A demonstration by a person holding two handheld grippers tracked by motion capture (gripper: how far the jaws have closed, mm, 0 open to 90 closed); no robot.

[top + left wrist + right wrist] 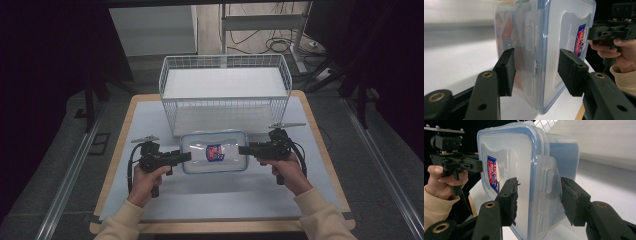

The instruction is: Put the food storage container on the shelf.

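While the box's (214,151) contents blur behind plastic before the basket (224,95), my left tongs (185,156) and right tongs (243,149) pinch its ends, forearms level.

High view from above, facing forward; gripper views close along jaws (shared: container (214,151)).

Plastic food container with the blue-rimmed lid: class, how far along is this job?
Done: lid clipped onto the container. In hand: left gripper and right gripper clamp its two short ends, above the table. Probably left: setting it into the wire basket behind, which holds no container yet.
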